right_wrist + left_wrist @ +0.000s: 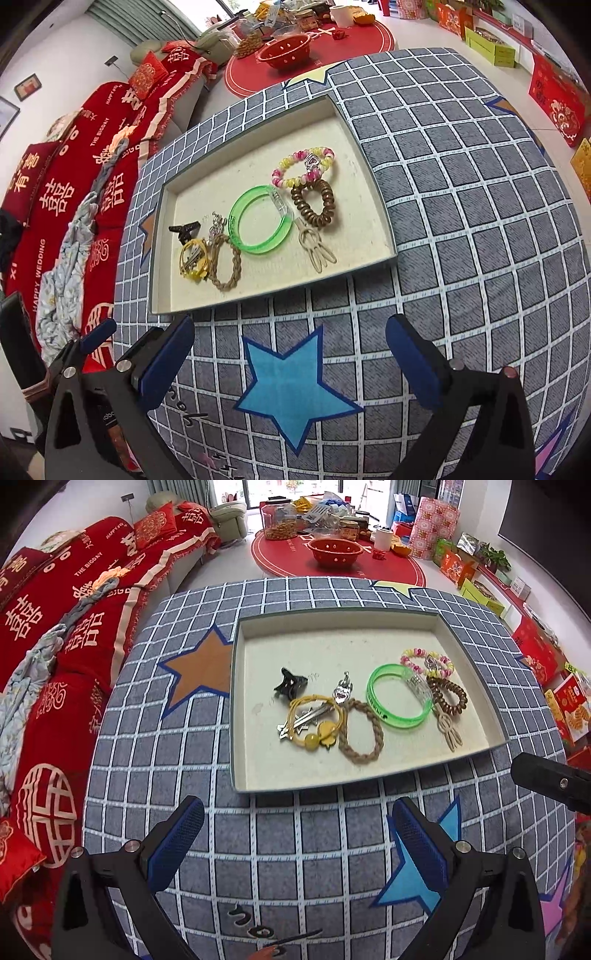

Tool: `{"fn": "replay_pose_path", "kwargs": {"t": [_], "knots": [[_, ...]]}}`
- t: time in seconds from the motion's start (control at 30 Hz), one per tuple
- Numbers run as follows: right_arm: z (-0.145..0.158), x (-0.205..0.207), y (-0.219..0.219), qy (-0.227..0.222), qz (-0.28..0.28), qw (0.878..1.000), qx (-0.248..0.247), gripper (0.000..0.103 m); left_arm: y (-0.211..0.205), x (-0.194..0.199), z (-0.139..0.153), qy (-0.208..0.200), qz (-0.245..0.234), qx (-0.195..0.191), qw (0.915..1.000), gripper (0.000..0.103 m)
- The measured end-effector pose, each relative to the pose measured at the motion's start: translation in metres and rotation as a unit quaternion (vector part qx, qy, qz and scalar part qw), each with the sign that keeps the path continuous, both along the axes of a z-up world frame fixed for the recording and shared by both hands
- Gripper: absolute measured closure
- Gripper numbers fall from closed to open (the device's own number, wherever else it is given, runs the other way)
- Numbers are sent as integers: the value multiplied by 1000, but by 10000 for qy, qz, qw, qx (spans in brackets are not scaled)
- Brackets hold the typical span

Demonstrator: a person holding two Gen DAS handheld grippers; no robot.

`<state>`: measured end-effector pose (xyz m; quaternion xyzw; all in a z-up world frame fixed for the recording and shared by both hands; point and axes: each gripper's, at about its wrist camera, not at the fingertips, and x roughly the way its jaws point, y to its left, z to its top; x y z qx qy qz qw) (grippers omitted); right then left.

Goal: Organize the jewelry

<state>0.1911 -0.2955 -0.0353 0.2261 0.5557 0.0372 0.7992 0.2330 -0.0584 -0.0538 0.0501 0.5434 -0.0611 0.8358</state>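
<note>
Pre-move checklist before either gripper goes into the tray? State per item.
1. Left gripper open, nothing between the fingers: ok.
2. Right gripper open, nothing held: ok.
3. Both grippers clear of the tray, over the checked cloth: ok.
4. Green bangle free to lift alone: not ok, it overlaps a clear piece near the brown coil tie.
5. Yellow tie separate from the metal clip: not ok, they lie tangled.
6. Black claw clip touching the yellow tie: cannot tell.
</note>
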Motion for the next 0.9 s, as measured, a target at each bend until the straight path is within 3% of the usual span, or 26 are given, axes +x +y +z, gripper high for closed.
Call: {"fn": "replay_pose_path", "kwargs": {"t": [0.4, 0.57, 0.7, 0.9], "knots": [[-6, -39, 12, 84, 41, 9999, -109, 0, 23, -39, 1, -201, 157, -220, 9994, 0], [4, -57, 23, -484, 176, 9972, -546, 0, 29, -53, 2, -399, 249, -182, 9987, 0], [17, -72, 31, -1108, 168, 9874, -1121, 0, 32, -64, 4, -659, 345, -164, 9971, 0], [24, -85, 31, -1576, -96, 9753, -1547, 0, 33, -74, 6, -984, 447, -120, 9941, 0]]}}
